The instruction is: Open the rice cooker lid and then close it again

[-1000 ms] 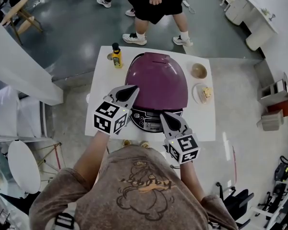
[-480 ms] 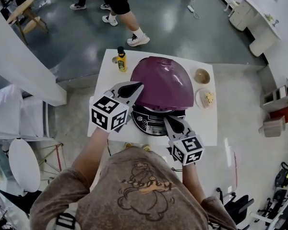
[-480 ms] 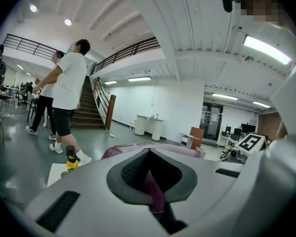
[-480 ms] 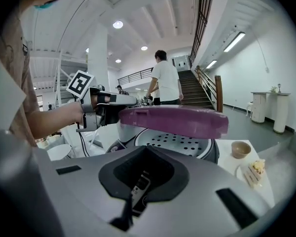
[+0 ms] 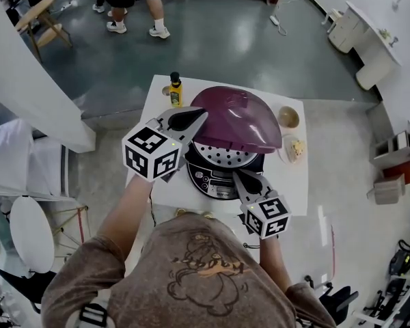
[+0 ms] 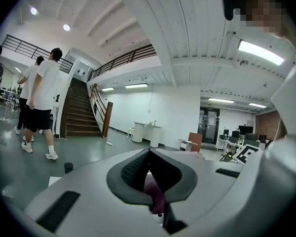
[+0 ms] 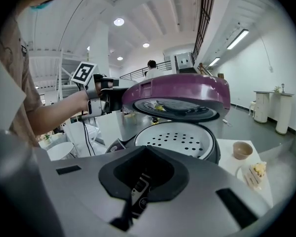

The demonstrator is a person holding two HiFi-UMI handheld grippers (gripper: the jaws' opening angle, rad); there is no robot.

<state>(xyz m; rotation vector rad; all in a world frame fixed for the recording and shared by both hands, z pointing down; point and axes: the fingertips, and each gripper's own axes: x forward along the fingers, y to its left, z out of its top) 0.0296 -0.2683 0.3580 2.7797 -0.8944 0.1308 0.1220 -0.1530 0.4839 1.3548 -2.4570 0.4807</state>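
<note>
Two tongs to report. On left tongs [image 5: 191, 118] [image 6: 148, 152]: jaws together, nothing clamped, tips touching left rim of glossy purple domed plastic lid [image 5: 240, 118] [image 7: 177, 90], apparently propping it. Lid partly raised over round dark rice cooker body [image 5: 215, 176] on white table [image 5: 294, 183]. On right tongs [image 5: 240, 177] [image 7: 145, 149]: jaws likewise together and empty, just before front control panel [image 5: 222, 180], clear of lid. Lid judged light, rigid, rear-hinged, slick-skinned. Best pushed at rim lip, not on dome.

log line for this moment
lid partly raised | left claw shut, at lid's left edge | right claw shut, near control panel
</note>
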